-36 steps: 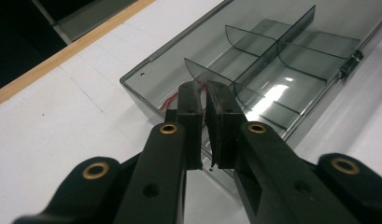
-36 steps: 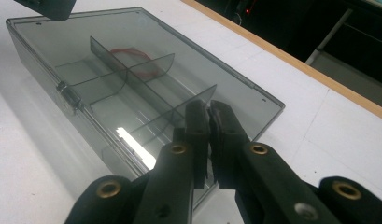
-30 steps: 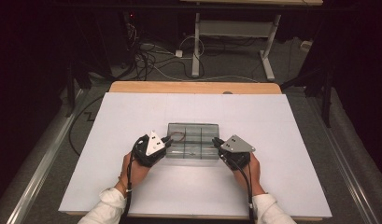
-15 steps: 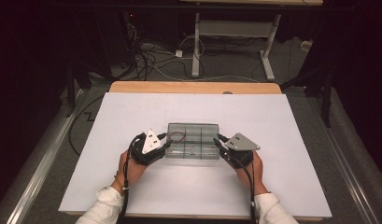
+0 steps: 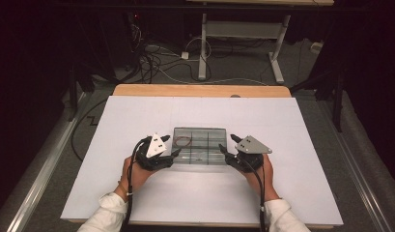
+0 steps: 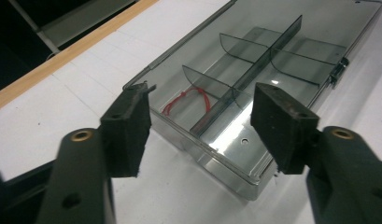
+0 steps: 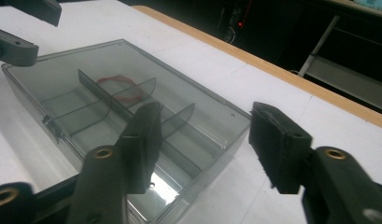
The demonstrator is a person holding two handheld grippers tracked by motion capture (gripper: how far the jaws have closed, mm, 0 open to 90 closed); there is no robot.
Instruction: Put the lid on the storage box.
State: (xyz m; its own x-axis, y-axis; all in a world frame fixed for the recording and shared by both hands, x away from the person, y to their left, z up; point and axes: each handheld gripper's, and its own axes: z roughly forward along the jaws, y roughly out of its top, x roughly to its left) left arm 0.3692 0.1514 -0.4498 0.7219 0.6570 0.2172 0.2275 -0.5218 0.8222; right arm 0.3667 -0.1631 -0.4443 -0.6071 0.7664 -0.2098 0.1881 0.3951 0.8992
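A smoky clear plastic box [image 5: 200,145] with dividers lies at the middle of the white table. One of its left compartments holds a red elastic loop [image 5: 184,142]. My left gripper [image 5: 172,146] sits at the box's left end and my right gripper [image 5: 227,145] at its right end. Both point inward. The jaws of both have just been opening. In the left gripper view the left gripper [image 6: 205,119] gapes before the box [image 6: 272,42] near corner, pads clear of it, the loop [image 6: 188,100] beyond. In the right gripper view the right gripper [image 7: 209,135] stands wide over the box [image 7: 86,60] corner.
The white table top [image 5: 137,193] has a wooden strip [image 5: 200,90] along its far edge. Beyond it stand cables on the floor and a desk frame [image 5: 241,29]. The left gripper [image 7: 20,32] jaws show at the top left of the right gripper view.
Both grippers' jaws have spread apart at the box's ends. The hands and the box have kept their places.
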